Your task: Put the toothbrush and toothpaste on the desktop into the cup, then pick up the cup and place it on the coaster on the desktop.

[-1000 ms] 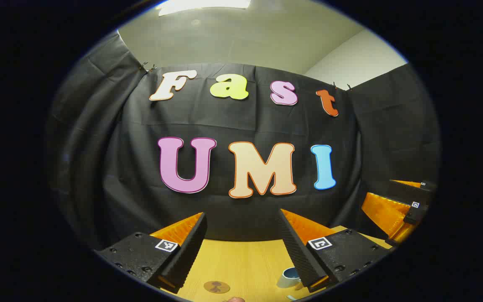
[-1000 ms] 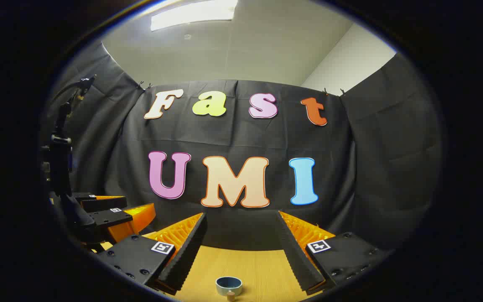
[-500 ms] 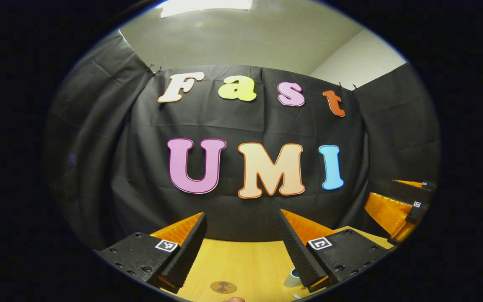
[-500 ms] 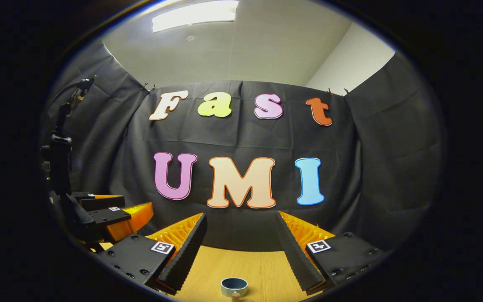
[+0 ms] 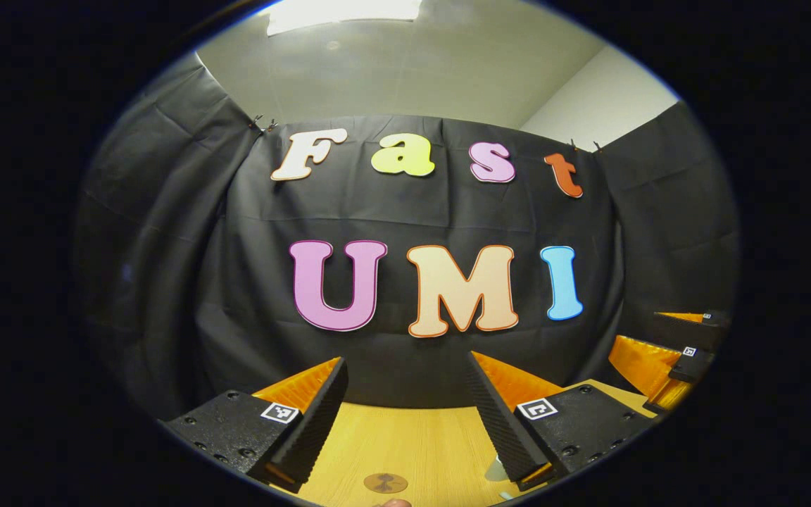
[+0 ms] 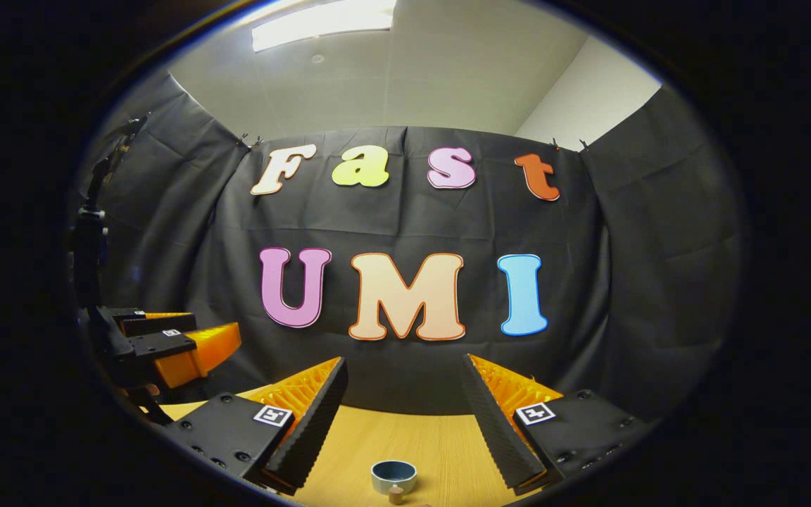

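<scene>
Both hand-held grippers (left [image 5: 405, 415], right [image 6: 402, 415]) wide open, empty, cup [image 6: 393, 477] on desktop [image 6: 441, 443]

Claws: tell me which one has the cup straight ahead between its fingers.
The right claw: the cup sits centred in its open gap. The left claw frames the coaster instead, the cup mostly hidden behind its right-hand finger.

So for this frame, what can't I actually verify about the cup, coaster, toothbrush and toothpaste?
- Cup: in the left gripper view, mostly hidden behind that gripper's finger. In the right gripper view the cup shows whole, but too small to see inside.
- Small object before the cup, right gripper view: cut off by the edge; cannot tell what it is.
- Coaster, left gripper view: pattern too small.
- Toothbrush, toothpaste: neither can be identified.
</scene>
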